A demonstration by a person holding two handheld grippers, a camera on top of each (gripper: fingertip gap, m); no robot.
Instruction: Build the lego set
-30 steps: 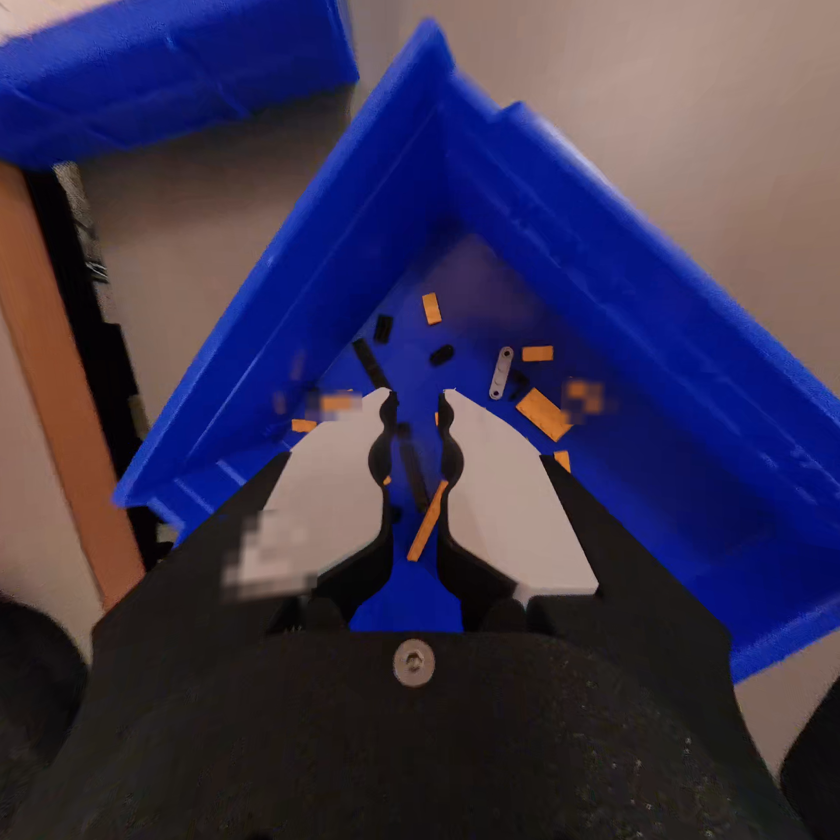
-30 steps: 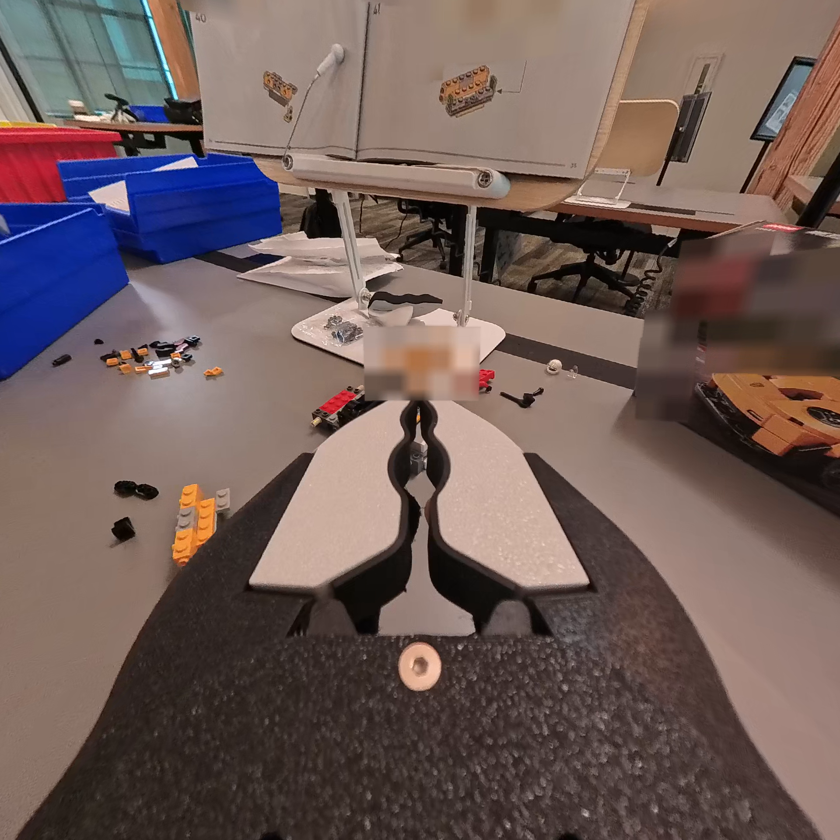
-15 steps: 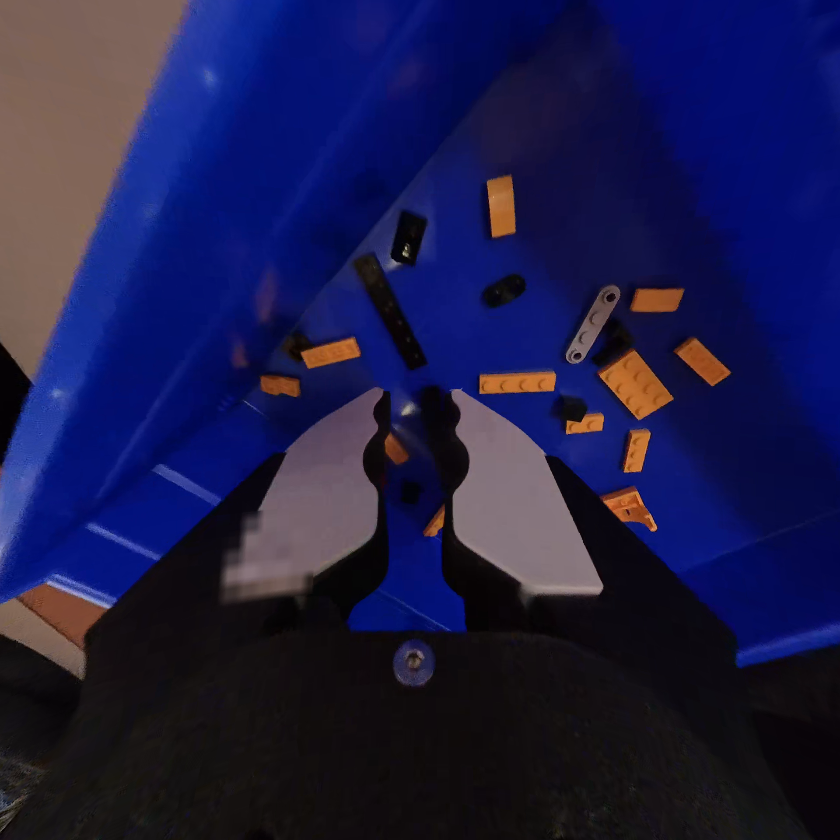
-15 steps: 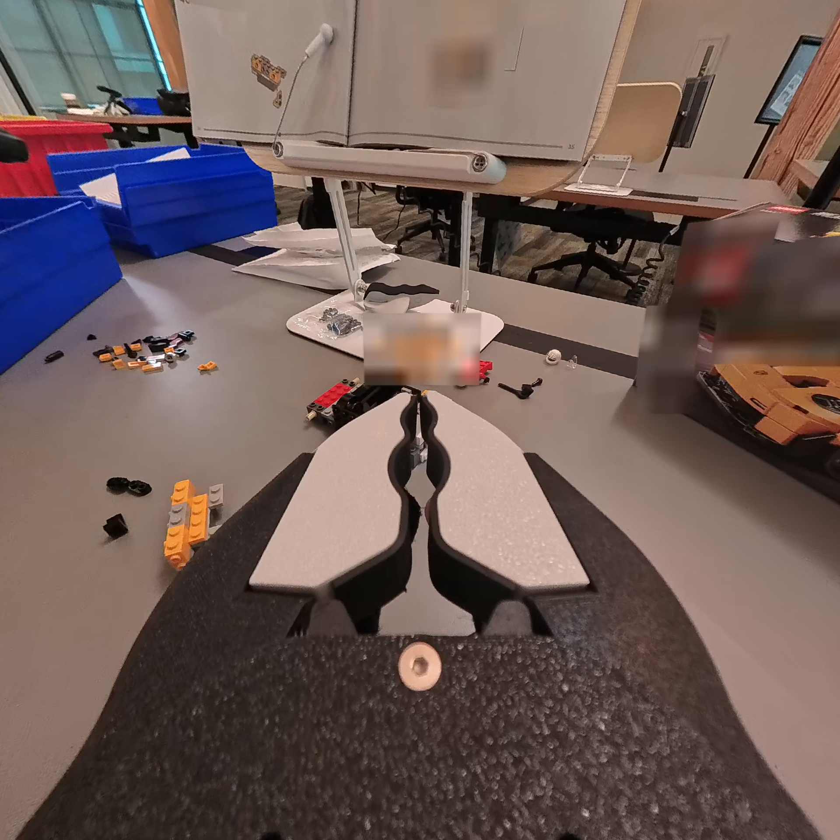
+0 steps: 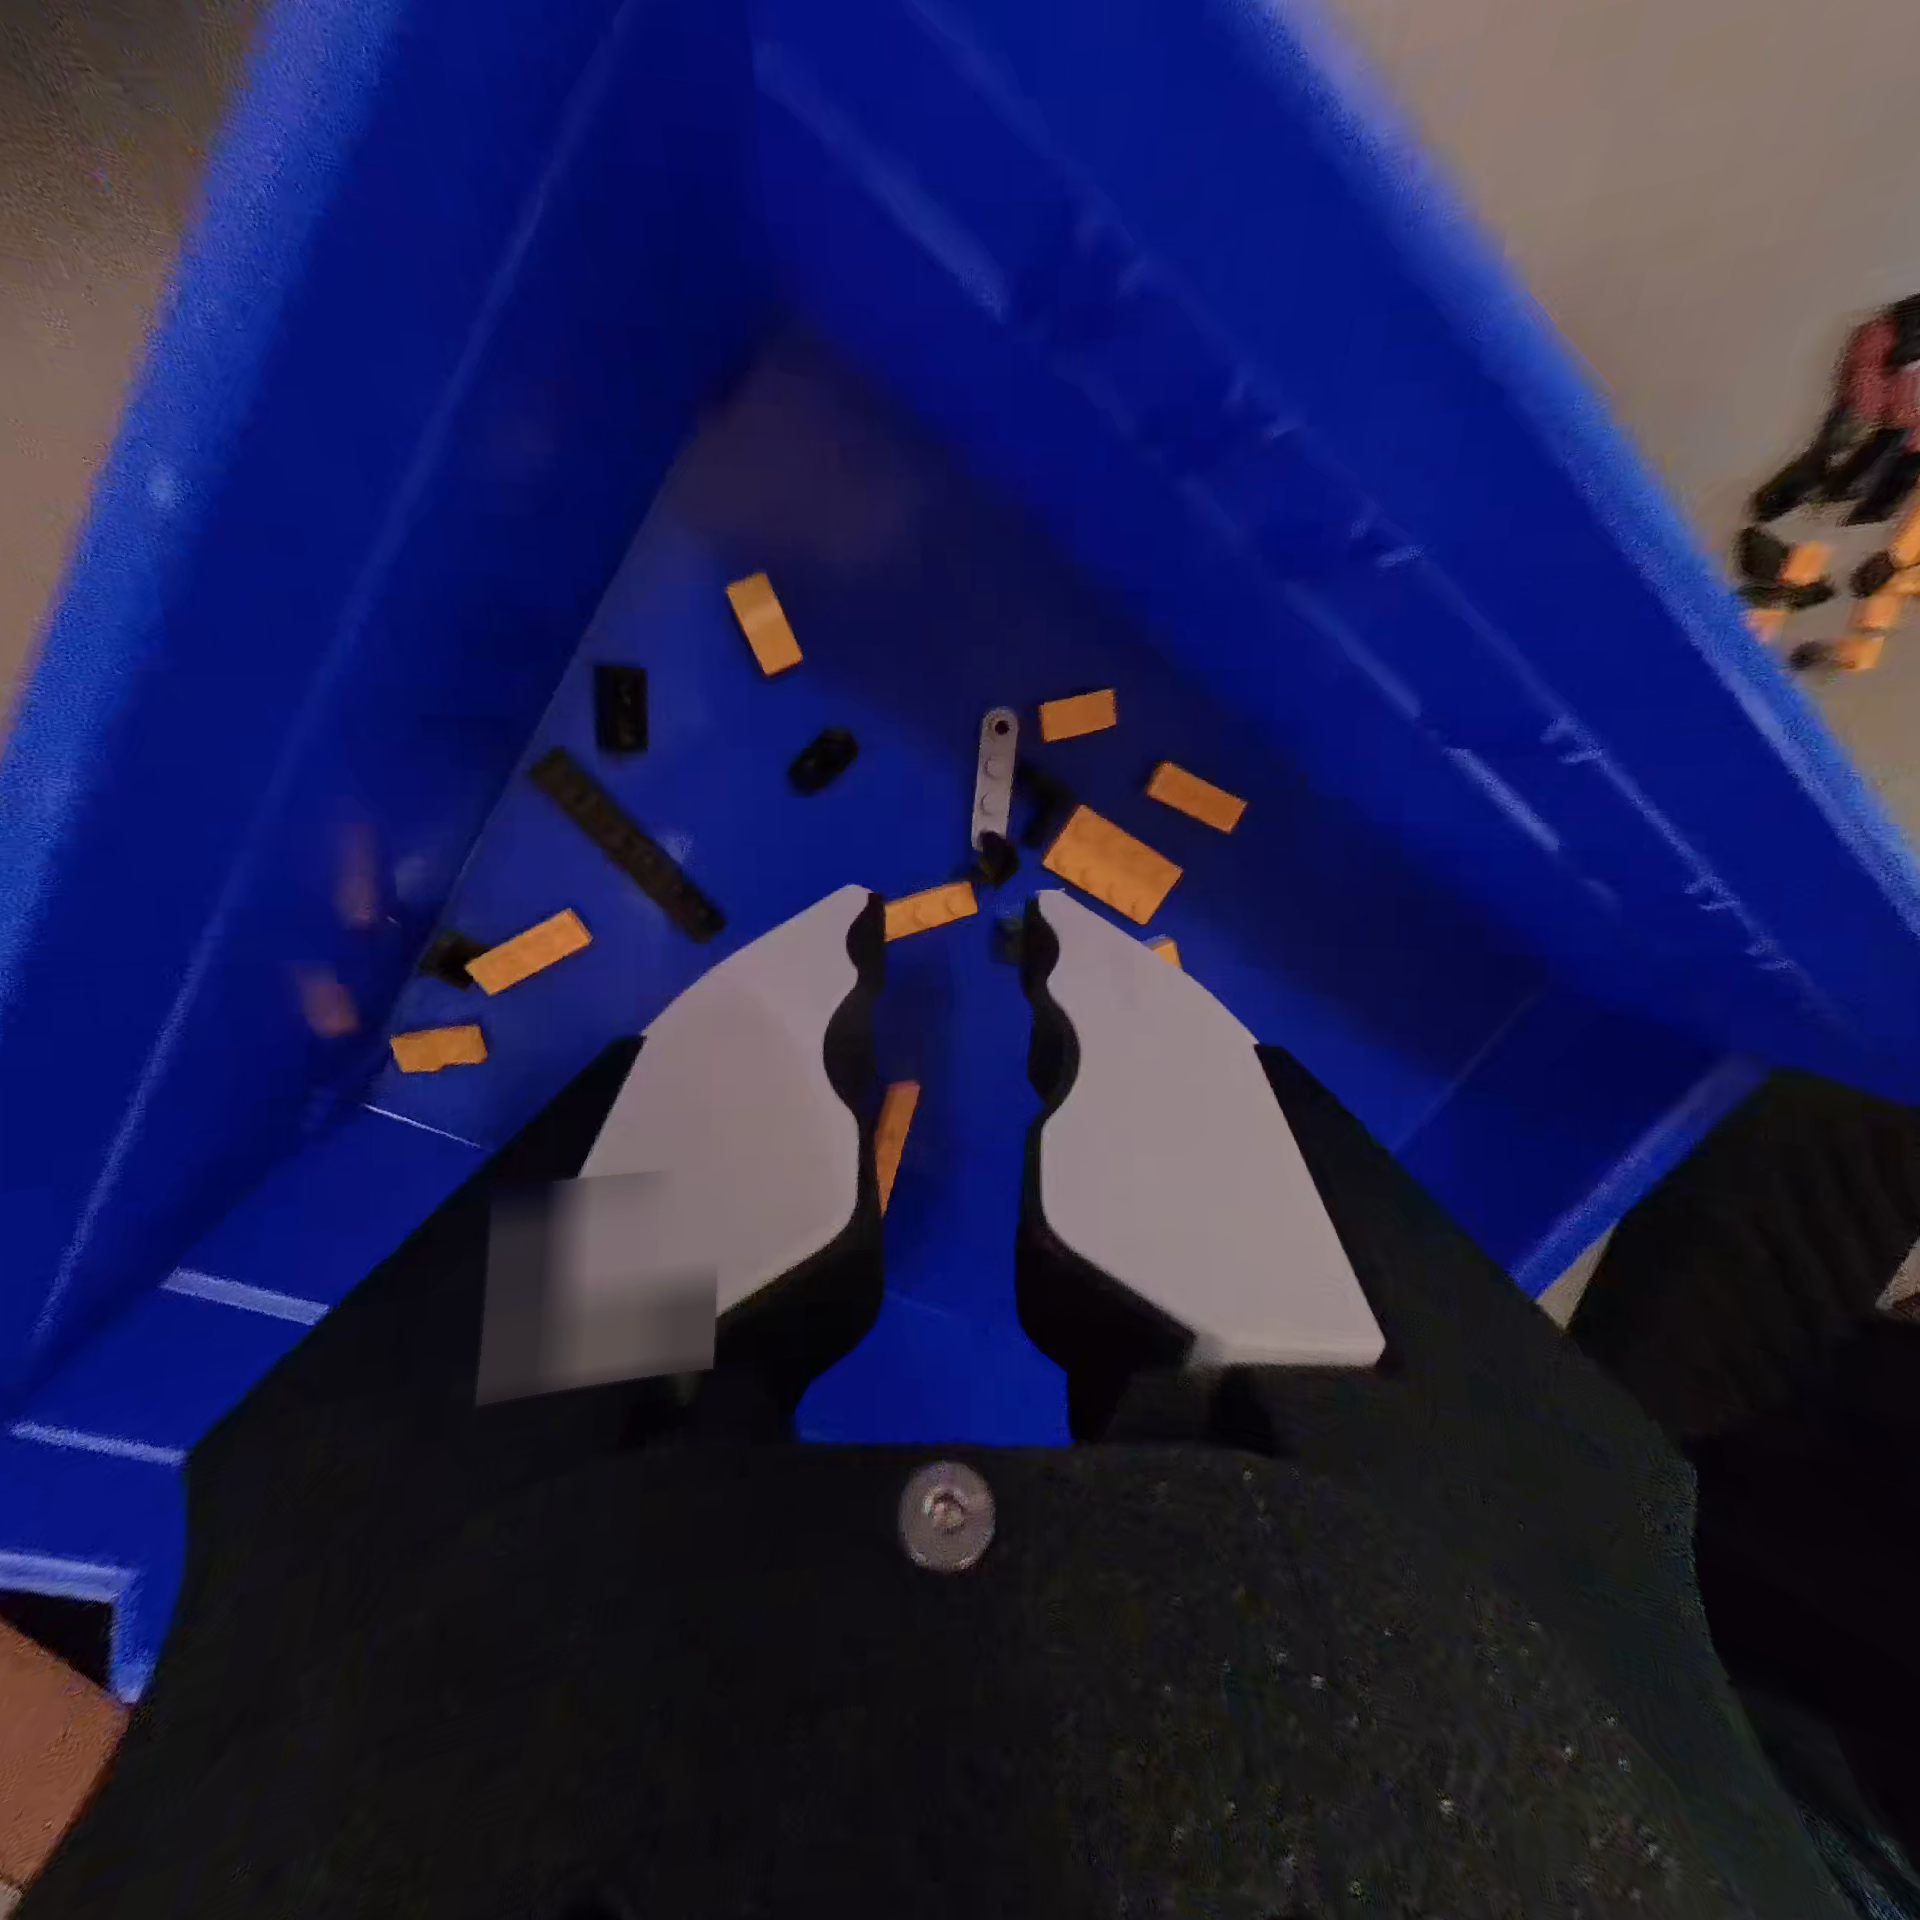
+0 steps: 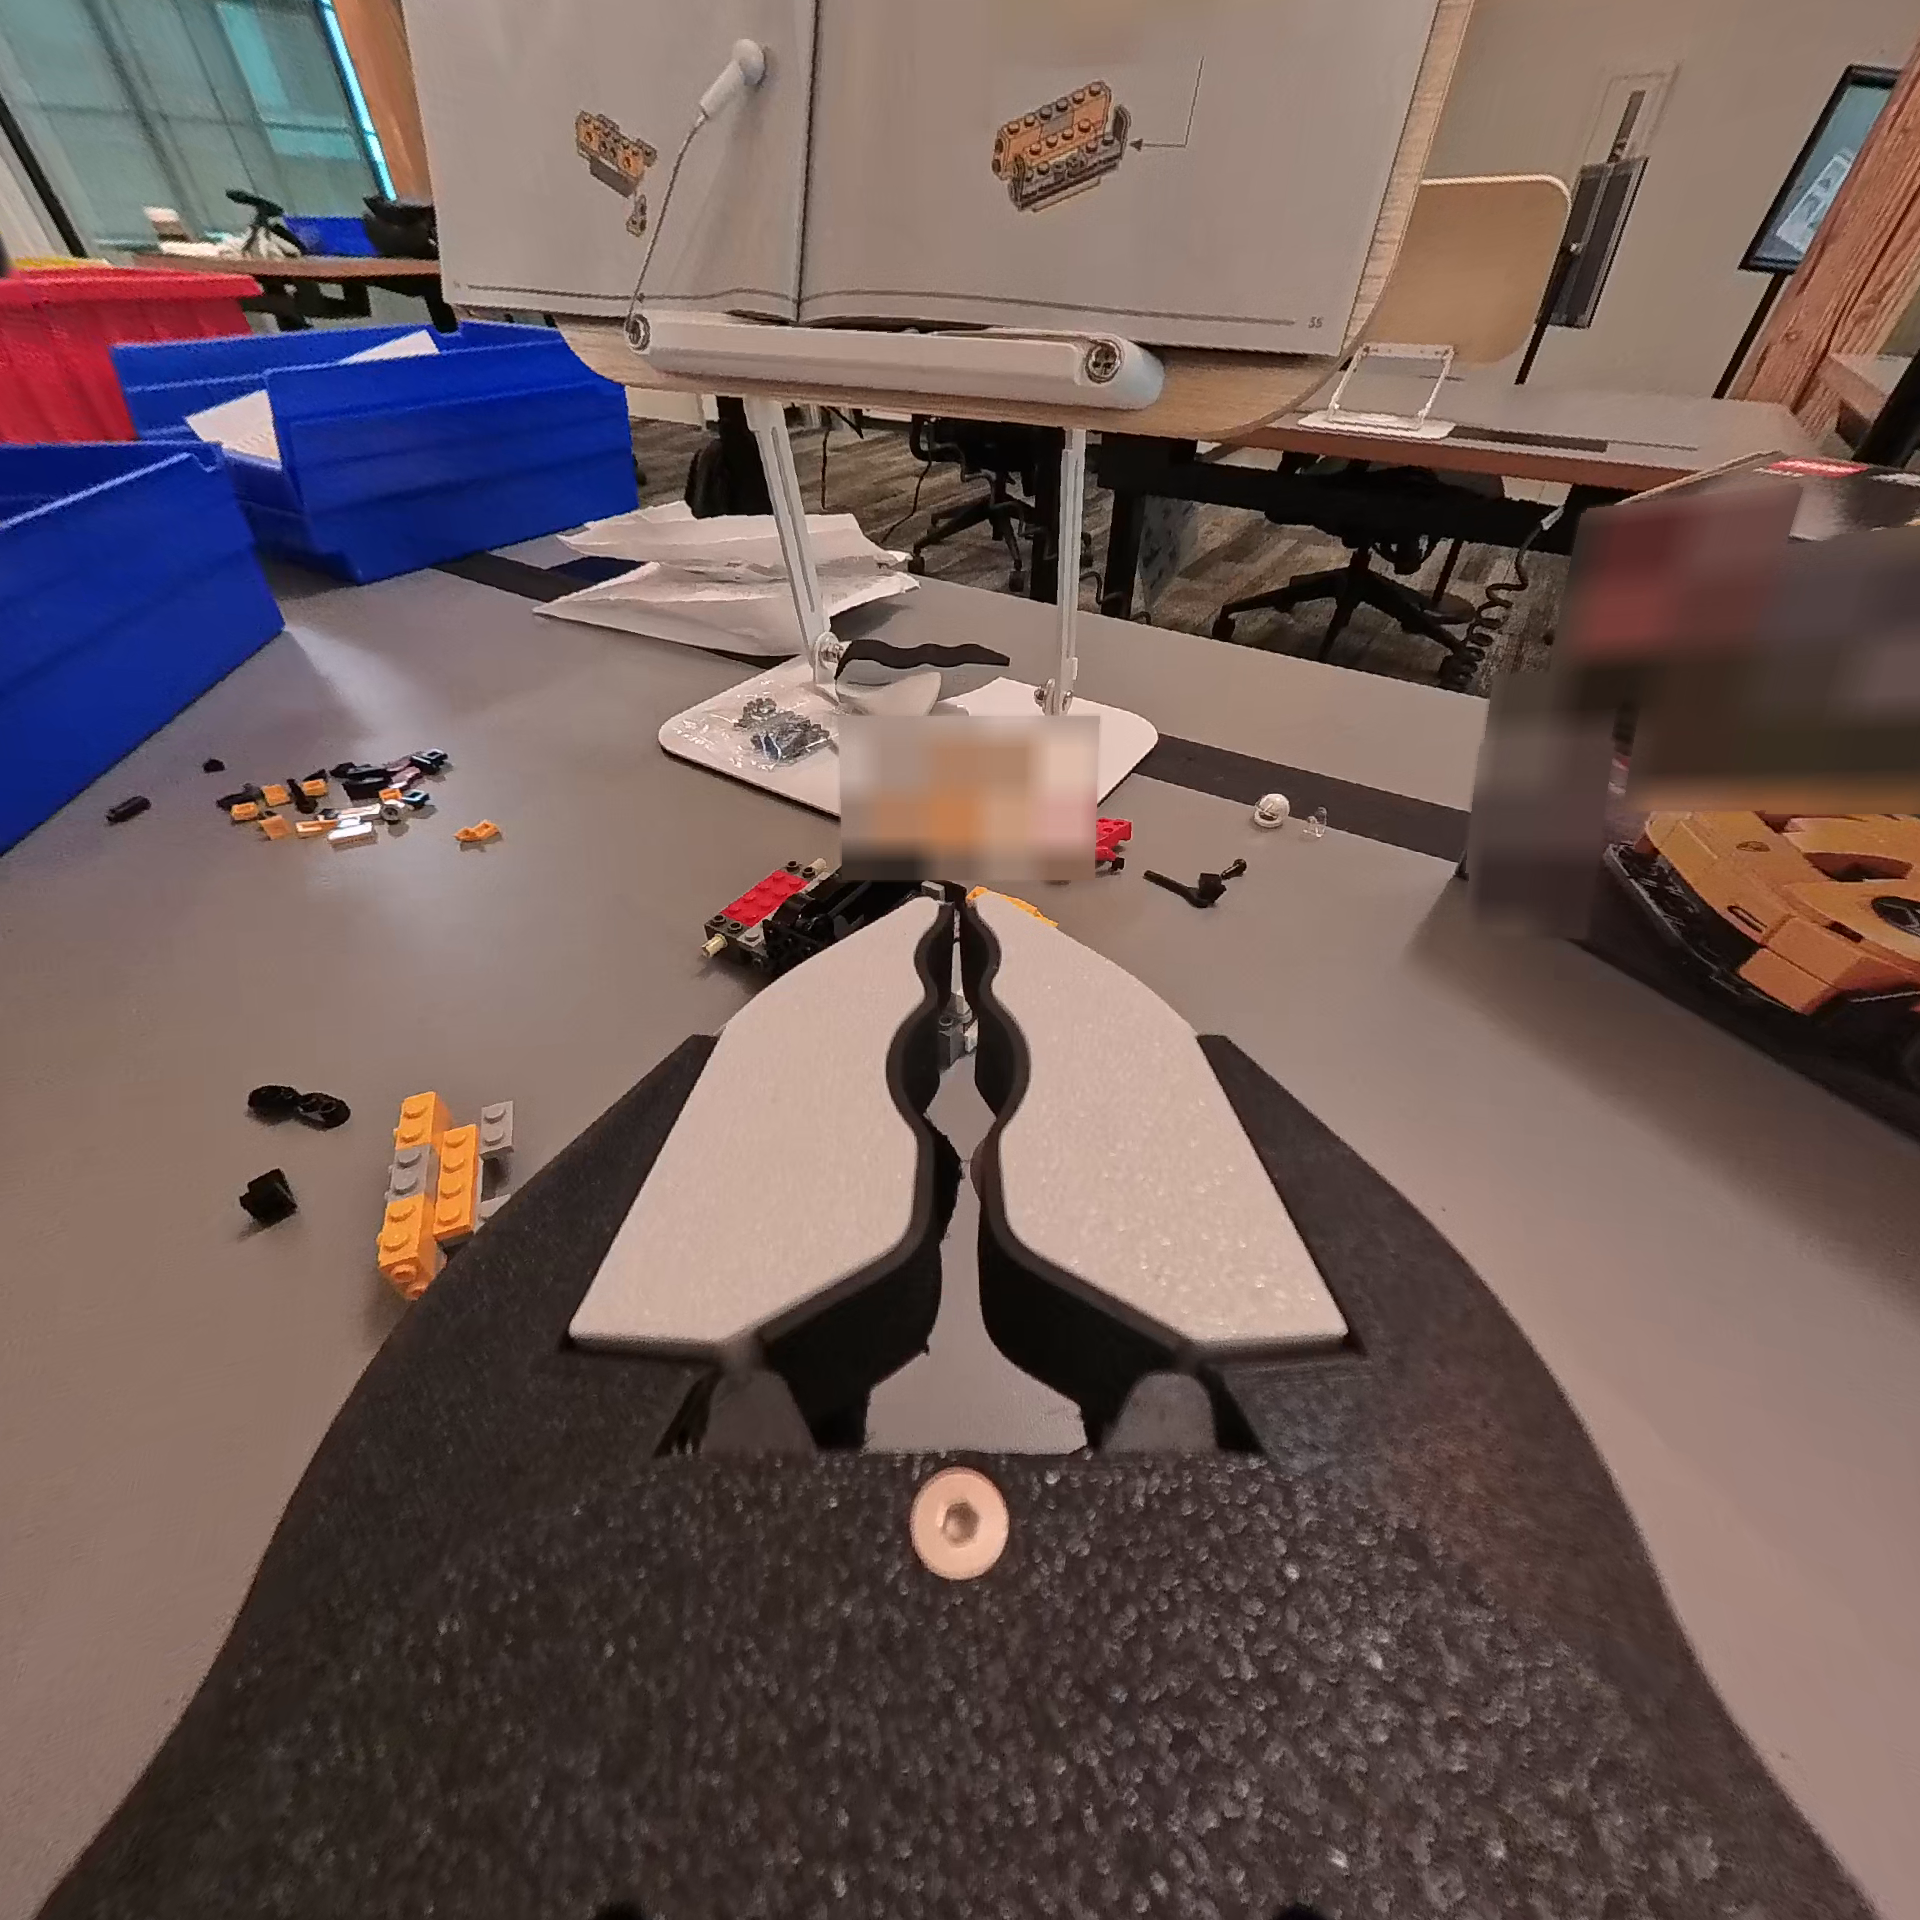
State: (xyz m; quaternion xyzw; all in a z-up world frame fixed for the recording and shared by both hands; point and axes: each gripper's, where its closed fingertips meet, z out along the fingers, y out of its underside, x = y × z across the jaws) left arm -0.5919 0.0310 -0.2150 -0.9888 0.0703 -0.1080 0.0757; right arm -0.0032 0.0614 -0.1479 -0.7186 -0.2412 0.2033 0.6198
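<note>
In the left wrist view my left gripper (image 5: pixel 951 914) is open and empty, down inside a blue bin (image 5: pixel 1143 416). Loose pieces lie on the bin floor: several orange plates, one (image 5: pixel 930 909) just ahead of the tips, a wider one (image 5: pixel 1112 862), a grey plate (image 5: pixel 995 774) and a long black plate (image 5: pixel 623 842). In the right wrist view my right gripper (image 6: pixel 958 909) is shut on a black, red and orange lego build (image 6: pixel 790 914) low over the grey table (image 6: pixel 520 1039). A grey part (image 6: pixel 956 1023) shows between the fingers.
An open instruction booklet (image 6: pixel 935 156) stands on a white holder behind the build. The set's box (image 6: pixel 1766 935) is at the right. Blue bins (image 6: pixel 416 447) and a red bin (image 6: pixel 83 343) stand at the left. An orange-grey stack (image 6: pixel 436 1174) and small loose pieces (image 6: pixel 332 800) lie on the table. The gap from one gripper's tips to the other's is roughly 60 cm. To the grey plate (image 5: pixel 995 774): left tips about 4 cm, right tips about 60 cm.
My left gripper came down into the blue bin, then drew back and turned a little, with its jaws slightly wider. My right gripper has stayed shut and almost still.
</note>
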